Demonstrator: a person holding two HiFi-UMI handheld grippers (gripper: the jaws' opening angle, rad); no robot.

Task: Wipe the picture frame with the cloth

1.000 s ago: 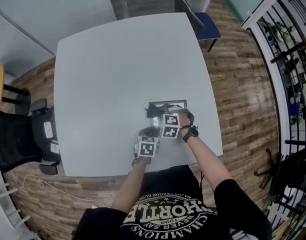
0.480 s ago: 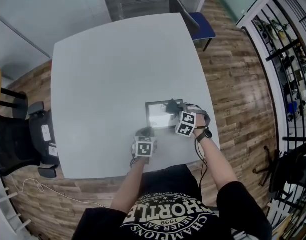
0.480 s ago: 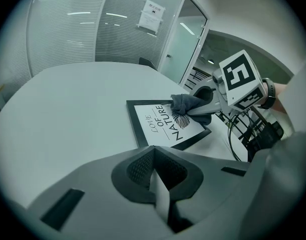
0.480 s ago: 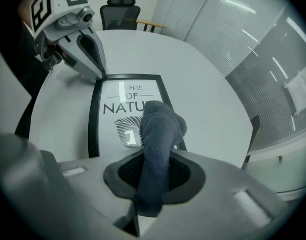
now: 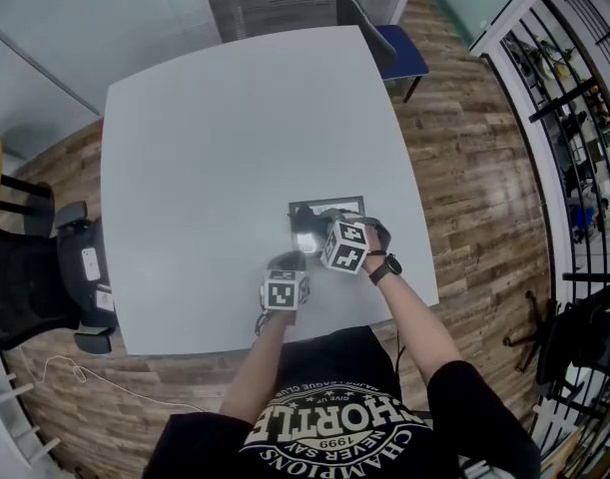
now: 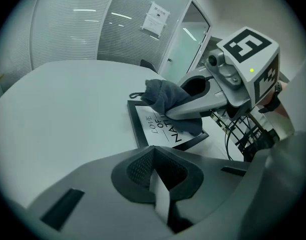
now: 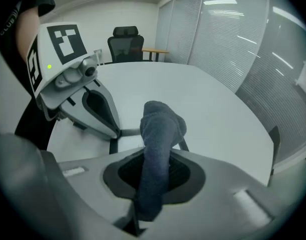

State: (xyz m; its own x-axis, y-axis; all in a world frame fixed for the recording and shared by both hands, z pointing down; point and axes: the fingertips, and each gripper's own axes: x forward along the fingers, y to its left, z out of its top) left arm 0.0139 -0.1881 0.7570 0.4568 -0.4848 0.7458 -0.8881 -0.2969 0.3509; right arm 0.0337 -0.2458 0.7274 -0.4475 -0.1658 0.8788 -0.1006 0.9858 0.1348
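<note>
Black picture frame [image 5: 329, 206] flat on the white table [image 5: 235, 138], in the near right part: closer to the near edge than to the far one, and short of the right edge. Under the frame [image 6: 160, 131] glass, a white sheet with dark lettering.

Draped over the frame's far part and touching the glass, the dark grey-blue cloth [image 6: 160, 95], bunched into a soft lump.

Clamped on that cloth, the right gripper [image 7: 154, 174]: jaws closed hard on a fold that runs up between them and bulges out past the tips. Reaching in over the frame from its near right side, marker cube uppermost. Behind it, a hand and a wrist with a black watch [image 5: 384, 265].

Just beside the frame's near left corner, the left gripper [image 6: 155, 176]: jaws pressed together, nothing caught between them. Tip low over the table, pointing toward the frame. Not clear from any view whether touching the frame.

Farther out, a blue chair [image 5: 399, 53] at the table's far right corner and a black office chair [image 5: 25, 277] off the left edge. Wood-plank floor [image 5: 474, 168] all around. Beyond the far edge, glass partitions with blinds [image 6: 67, 29], with a paper notice [image 6: 158, 18] stuck on one pane.
</note>
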